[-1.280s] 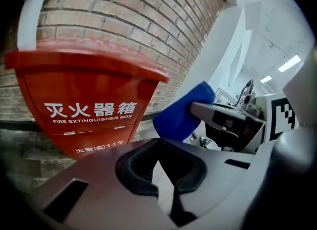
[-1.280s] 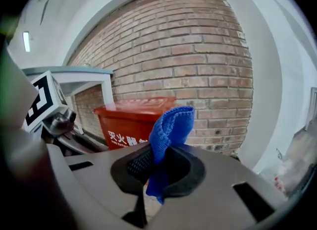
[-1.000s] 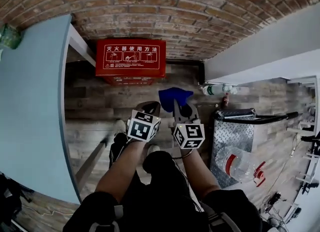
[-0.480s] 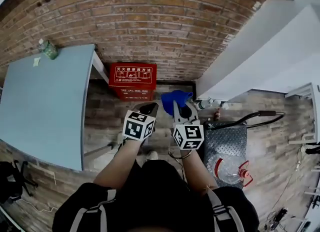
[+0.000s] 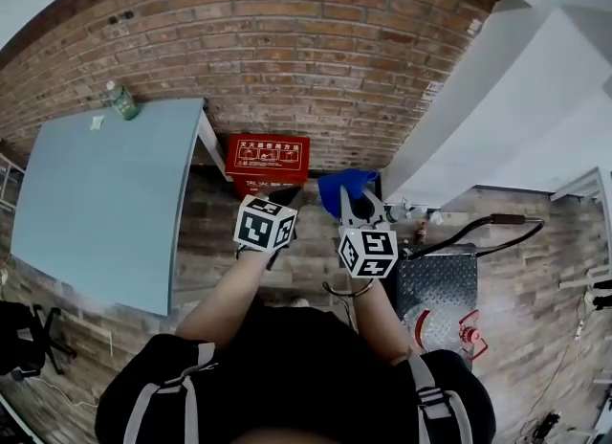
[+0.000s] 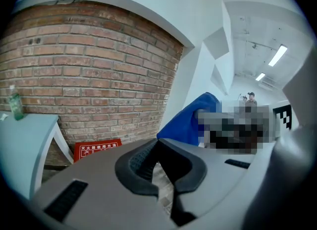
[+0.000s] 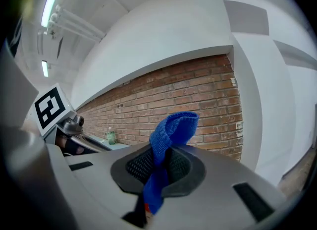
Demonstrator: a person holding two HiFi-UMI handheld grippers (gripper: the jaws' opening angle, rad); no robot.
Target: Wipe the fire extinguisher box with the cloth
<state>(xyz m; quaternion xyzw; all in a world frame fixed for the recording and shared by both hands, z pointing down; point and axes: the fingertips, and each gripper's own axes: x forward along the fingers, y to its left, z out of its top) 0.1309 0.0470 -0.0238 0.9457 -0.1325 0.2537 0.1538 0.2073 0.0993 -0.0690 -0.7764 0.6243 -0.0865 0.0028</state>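
Box (image 5: 268, 155), cloth (image 7: 171, 130) in right hand-held gripper (image 7: 159, 167)

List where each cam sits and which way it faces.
Head view: on the head, facing down at the box by the brick wall; shows both arms, left gripper, right gripper.
Left gripper view: on the left gripper, facing the wall over its shut fingers.
Right gripper view: on the right gripper, facing the wall; fingers hold the cloth.
Shared: cloth in all three; box in head and left gripper views.

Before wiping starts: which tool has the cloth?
The right tool, its jaws shut on the blue cloth; the left tool is shut with nothing between its jaws.
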